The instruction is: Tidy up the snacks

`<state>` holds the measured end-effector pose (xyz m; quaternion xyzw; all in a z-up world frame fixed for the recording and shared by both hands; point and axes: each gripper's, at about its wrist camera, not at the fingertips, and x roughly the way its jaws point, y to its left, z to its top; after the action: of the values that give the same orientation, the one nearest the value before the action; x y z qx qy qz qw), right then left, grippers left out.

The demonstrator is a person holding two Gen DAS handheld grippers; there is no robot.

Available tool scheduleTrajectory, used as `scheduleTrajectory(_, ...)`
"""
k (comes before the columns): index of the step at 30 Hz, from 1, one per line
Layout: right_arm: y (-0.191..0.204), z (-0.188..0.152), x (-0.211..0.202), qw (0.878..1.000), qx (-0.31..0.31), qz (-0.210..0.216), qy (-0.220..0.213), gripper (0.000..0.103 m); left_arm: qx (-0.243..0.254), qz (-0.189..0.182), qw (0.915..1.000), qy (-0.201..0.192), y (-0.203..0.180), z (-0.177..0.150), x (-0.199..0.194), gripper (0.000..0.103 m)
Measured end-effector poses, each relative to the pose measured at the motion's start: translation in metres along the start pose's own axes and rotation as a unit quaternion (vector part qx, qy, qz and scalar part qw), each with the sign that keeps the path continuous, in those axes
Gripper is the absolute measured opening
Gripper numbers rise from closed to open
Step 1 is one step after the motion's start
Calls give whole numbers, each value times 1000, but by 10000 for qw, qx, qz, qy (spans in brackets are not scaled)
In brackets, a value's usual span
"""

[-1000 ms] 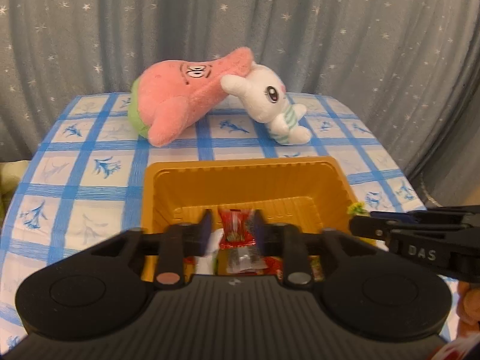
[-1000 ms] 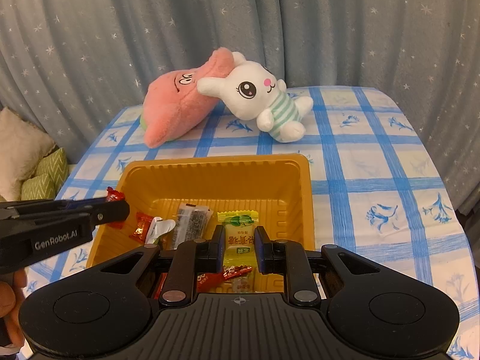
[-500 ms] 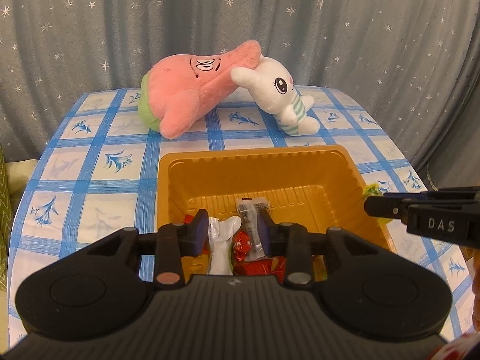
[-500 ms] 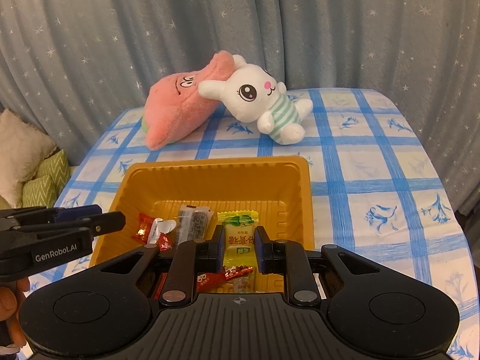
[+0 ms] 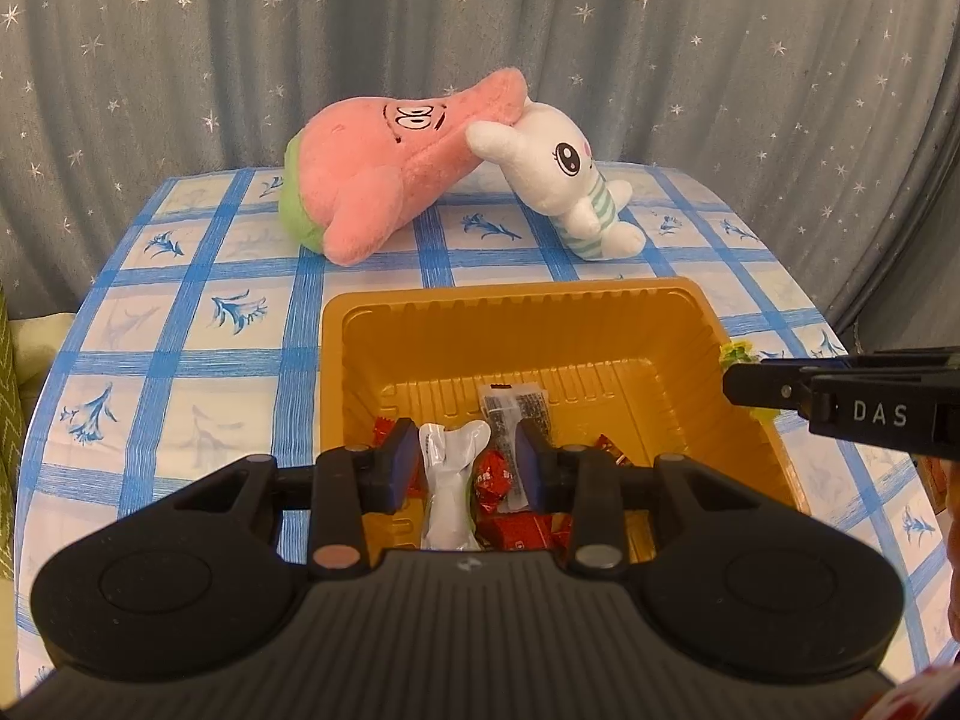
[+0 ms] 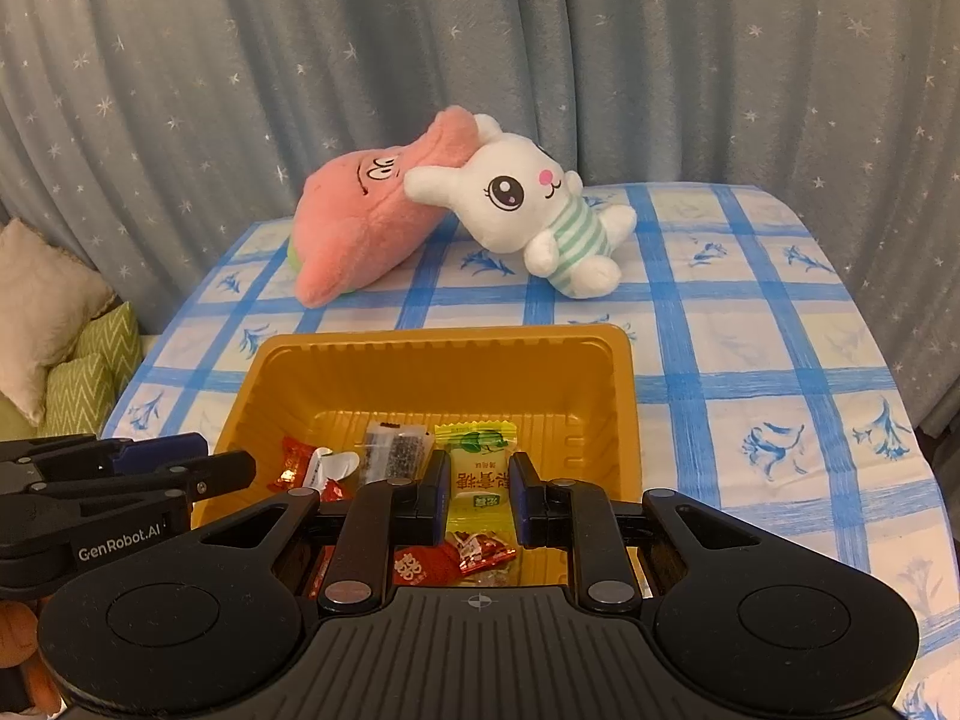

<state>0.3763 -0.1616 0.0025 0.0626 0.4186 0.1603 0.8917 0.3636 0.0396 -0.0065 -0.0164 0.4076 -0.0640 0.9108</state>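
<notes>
Left gripper (image 5: 467, 468) hangs over the near left part of the orange tray (image 5: 516, 306), jaws apart, nothing held; a white wrapped snack (image 5: 450, 480) lies in the tray below the gap, not pinched as far as I can tell. Red candies (image 5: 495, 480) sit beside it, a dark speckled packet (image 5: 516, 405) just behind. Right of that, a yellow-green snack packet (image 6: 480, 468) lies flat in the tray's middle, more red wrappers (image 6: 456, 558) nearer the camera.

Right gripper (image 6: 479, 495) hovers above the yellow-green packet, jaws apart and empty, on either side of it from this view but height above it unclear. Seen from the left wrist view, its tip is at the tray's right rim, with a bit of yellow-green wrapper (image 5: 738, 354) showing just behind it; held or not, cannot tell.

Pink star plush (image 6: 360, 222) and white bunny plush (image 6: 528, 210) lie touching at the bench's (image 6: 750, 312) far side, well apart from the tray.

Step, my read: snacks are already dropped in the tray, both grippers released. No loose snacks visible on the checked cloth, so the task looks near done. Next move probably calls for lifting both grippers clear without snagging wrappers, then checking off-frame areas for leftovers.
</notes>
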Motion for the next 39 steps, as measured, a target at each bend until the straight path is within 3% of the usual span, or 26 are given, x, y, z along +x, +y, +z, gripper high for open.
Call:
scheduleTrajectory(6, 2, 3, 4, 10000, -15, 40, -58, 21, -20, 3, 10000, 4, 2, -1, 1, 33)
scheduleTrajectory(9, 0, 5, 5, 9995, 66, 257, -162, 22, -20, 0, 10000, 10, 4, -2, 0, 38)
scheduleTrajectory(10, -2, 6, 5, 9993, 131, 316, -172, 34, -16, 9, 10000, 6, 4, -2, 0, 41)
scheduleTrajectory(11, -4, 6, 4, 9990, 208, 332, -216, 54, -20, 13, 10000, 4, 5, -3, -1, 42)
scheduleTrajectory(13, -9, 6, 0, 9982, 363, 318, -361, 62, -36, 27, 10000, 6, 6, -3, -1, 46)
scheduleTrajectory(17, -15, 4, -6, 9981, 422, 232, -383, 62, -36, 54, 10000, -1, 6, -6, -3, 53)
scheduleTrajectory(28, -28, -13, -28, 9985, 484, 82, -257, 62, -104, 126, 9998, -138, 0, -19, -28, 90)
scheduleTrajectory(36, -28, -35, -59, 9989, 447, 17, -152, 62, -164, 152, 9995, -223, -11, -36, -61, 103)
scheduleTrajectory(39, -25, -43, -72, 9990, 426, -14, -128, 62, -220, 166, 9994, -218, -15, -43, -76, 103)
